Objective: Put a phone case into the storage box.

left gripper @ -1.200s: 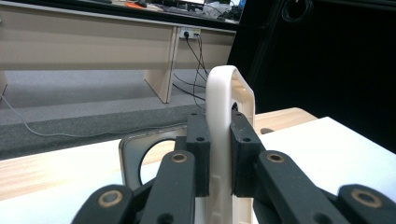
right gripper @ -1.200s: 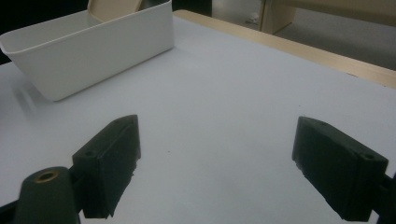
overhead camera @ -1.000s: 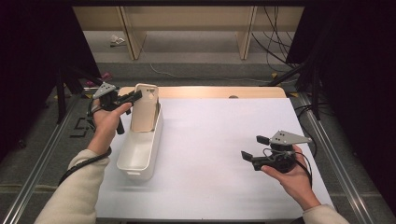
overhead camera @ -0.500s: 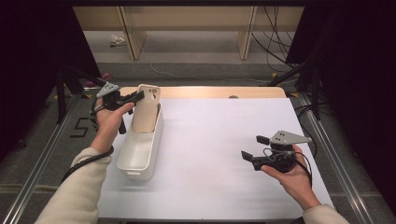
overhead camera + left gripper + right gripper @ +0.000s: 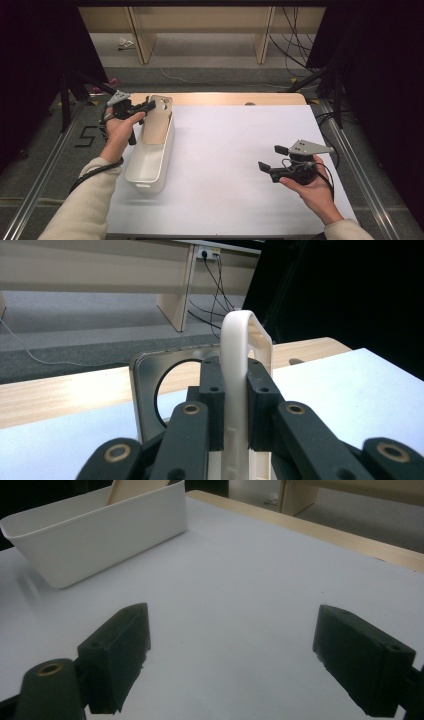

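Observation:
A long white bin (image 5: 148, 176) lies on the left of the white table sheet (image 5: 230, 140). A thin beige board (image 5: 156, 125) with a hole near its top stands tilted in the bin's far end. My left gripper (image 5: 149, 106) is shut on the board's top edge from the left. In the left gripper view, my left gripper (image 5: 235, 377) has the cream board (image 5: 239, 335) edge-on between its pads, with a grey panel (image 5: 146, 375) bearing a round hole behind. My right gripper (image 5: 271, 158) is open above the sheet's right part; in the right gripper view, my right gripper (image 5: 230, 665) holds nothing and faces the bin (image 5: 100, 540).
A wooden table edge (image 5: 225, 98) runs along the back of the sheet. Metal rails (image 5: 350, 150) flank the table. Beyond are grey floor, cables (image 5: 295, 35) and wooden furniture legs (image 5: 262, 35). The sheet between bin and right gripper is bare.
The left gripper and the board have shifted slightly to the right, and the board's top sits a little lower. The right hand has stayed put.

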Demonstrator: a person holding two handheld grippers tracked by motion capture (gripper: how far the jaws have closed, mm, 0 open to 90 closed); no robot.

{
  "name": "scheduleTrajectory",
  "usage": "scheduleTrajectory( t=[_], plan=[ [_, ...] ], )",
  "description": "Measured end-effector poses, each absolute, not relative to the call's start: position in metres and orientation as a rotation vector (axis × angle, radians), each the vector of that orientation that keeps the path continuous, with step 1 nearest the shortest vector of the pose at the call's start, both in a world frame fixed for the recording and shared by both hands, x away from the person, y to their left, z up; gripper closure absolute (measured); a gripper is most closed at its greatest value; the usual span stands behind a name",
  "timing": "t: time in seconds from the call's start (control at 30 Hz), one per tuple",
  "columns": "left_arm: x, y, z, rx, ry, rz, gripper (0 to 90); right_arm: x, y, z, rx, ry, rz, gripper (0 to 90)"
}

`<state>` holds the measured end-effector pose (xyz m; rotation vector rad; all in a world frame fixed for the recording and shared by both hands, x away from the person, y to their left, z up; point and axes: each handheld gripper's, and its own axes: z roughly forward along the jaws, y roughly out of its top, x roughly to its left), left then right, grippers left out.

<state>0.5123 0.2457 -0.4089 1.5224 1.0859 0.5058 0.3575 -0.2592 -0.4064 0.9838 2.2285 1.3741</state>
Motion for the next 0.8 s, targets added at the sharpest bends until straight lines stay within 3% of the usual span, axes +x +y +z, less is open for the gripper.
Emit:
scheduleTrajectory(
  t=[0.8],
  plan=[
    [0.5200, 0.2456, -0.4134, 1.594, 1.114, 0.489, 80.0, 0.3575, -0.2591, -0.4065, 0.980, 2.232, 1.374, 16.1]
  ],
)
